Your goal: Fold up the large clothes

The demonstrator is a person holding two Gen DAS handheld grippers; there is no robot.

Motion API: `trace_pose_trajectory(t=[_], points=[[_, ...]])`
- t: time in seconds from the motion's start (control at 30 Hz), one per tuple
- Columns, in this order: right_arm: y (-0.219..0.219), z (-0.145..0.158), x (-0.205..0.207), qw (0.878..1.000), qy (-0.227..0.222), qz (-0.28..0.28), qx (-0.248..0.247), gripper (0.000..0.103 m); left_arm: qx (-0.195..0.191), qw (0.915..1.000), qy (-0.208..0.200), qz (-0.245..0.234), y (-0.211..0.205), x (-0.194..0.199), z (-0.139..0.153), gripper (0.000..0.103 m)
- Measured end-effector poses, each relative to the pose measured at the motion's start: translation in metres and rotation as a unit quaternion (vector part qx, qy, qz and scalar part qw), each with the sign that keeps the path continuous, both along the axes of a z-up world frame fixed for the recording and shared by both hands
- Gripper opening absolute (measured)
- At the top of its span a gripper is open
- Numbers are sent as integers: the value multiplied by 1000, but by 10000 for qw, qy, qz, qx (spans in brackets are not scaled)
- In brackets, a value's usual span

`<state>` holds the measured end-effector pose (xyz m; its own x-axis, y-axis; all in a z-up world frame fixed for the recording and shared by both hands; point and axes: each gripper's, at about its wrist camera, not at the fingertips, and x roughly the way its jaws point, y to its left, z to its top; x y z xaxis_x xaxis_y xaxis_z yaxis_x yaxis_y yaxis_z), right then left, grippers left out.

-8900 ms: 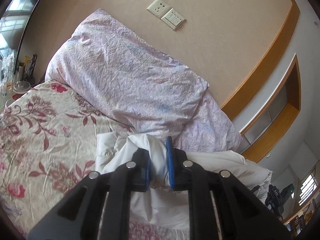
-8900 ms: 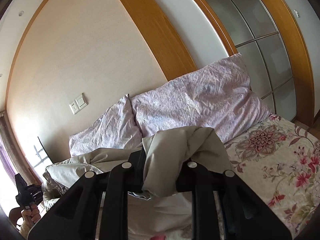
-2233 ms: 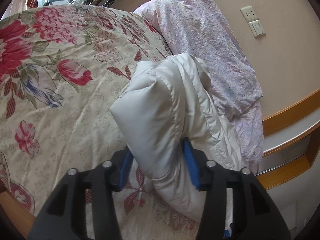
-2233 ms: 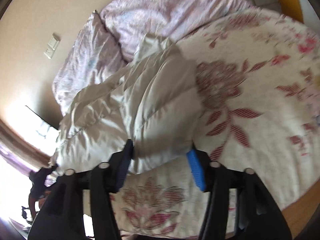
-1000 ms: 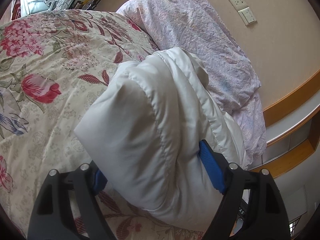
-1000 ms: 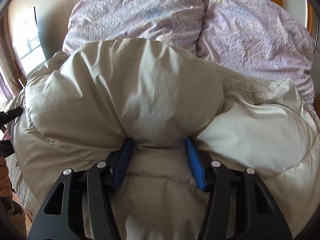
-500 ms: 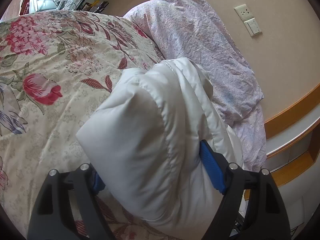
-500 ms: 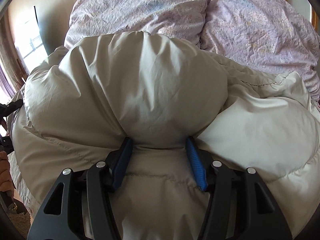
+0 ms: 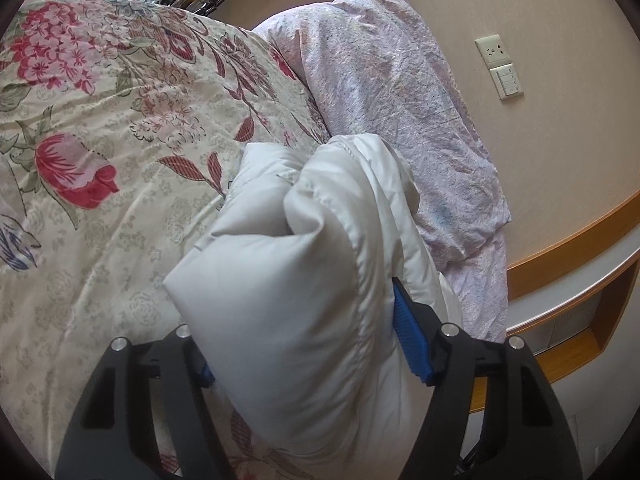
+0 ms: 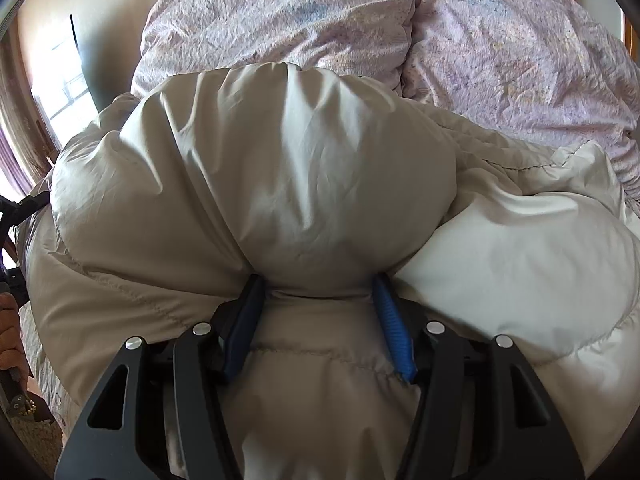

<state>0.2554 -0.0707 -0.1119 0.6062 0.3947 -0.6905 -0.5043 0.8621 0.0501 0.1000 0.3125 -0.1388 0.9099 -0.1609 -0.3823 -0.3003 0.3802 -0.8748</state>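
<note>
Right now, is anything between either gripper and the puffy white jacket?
Nothing visible. The left gripper is closing on a thick fold of the puffy white jacket, and the right gripper pinches another bulge. Only jacket fabric sits between the blue pads.

Beige wall (image 9: 560, 128) with socket (image 9: 493, 50) — floral bedspread (image 9: 100, 128), lilac pillows (image 10: 280, 12).

Puffy jacket (image 10: 280, 168): smooth, faintly glossy cloth; pillows (image 10: 500, 40): crinkled matt cloth
</note>
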Motion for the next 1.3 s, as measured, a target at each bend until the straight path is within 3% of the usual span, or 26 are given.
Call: trace_pose_trajectory(t=[0.2, 0.53, 0.73, 0.87, 1.03, 1.17, 1.3], points=[[1, 0, 0, 10000, -1, -19, 14, 58, -113, 9997, -188, -98, 2, -4, -1, 44], [0, -1, 1, 10000, -13, -27, 56, 58, 726, 9958, -475, -308, -19, -2, 53, 37], [-3, -3, 3, 9999, 9, -62, 115, 58, 1530, 9834, -801, -552, -50, 2, 105, 37], [-6, -6, 4, 9998, 13, -69, 171, 58, 2182, 9673, -1047, -760, -84, 7, 142, 37], [-9, -7, 7, 9997, 106, -75, 227, 58, 3015, 9352, -1431, -1185, -139, 11, 183, 37], [-12, -7, 9, 9994, 160, -89, 280, 58, 3474, 9086, -1682, -1598, -185, 14, 204, 39], [-18, -5, 12, 9991, 175, -56, 382, 58, 3663, 8934, -1786, -1890, -220, 17, 217, 41]])
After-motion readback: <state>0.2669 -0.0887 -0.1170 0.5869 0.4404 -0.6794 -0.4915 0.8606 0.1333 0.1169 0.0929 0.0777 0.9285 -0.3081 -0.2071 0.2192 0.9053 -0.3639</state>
